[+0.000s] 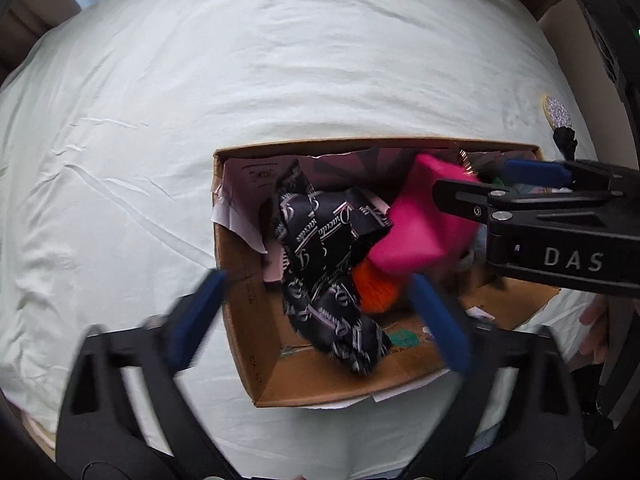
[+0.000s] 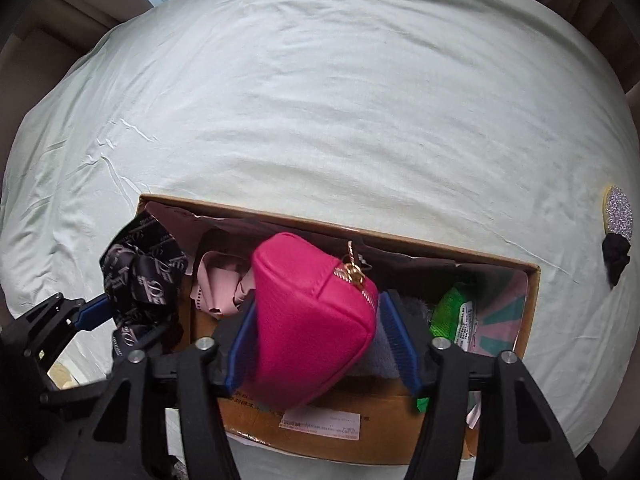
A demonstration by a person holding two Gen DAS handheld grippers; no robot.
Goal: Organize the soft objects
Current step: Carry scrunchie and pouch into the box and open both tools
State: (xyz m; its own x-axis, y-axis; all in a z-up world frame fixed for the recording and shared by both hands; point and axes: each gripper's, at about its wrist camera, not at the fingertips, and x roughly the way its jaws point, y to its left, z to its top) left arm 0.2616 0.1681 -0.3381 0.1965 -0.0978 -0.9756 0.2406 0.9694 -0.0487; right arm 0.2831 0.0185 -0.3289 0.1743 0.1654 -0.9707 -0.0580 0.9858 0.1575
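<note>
Here we list, left to right: our left gripper point(image 1: 316, 316), fingers spread wide and holding nothing, poised above the near-left corner of the cardboard box point(image 1: 240, 312); a black printed ribbon point(image 1: 320, 256) draped from that corner inward, its length running near to far, directly between those fingers; pink ribbon point(image 2: 218, 284) beside it; a pink pouch point(image 2: 308, 316) mid-box, raised over the contents, clamped between the fingers of our right gripper point(image 2: 320, 344), zipper end pointing away from it; green packaging point(image 2: 452, 312) at the box's right end; a glitter piece point(image 2: 618, 212) well apart on the bedsheet point(image 2: 320, 100). We judge the left hand nearer the ribbon.
</note>
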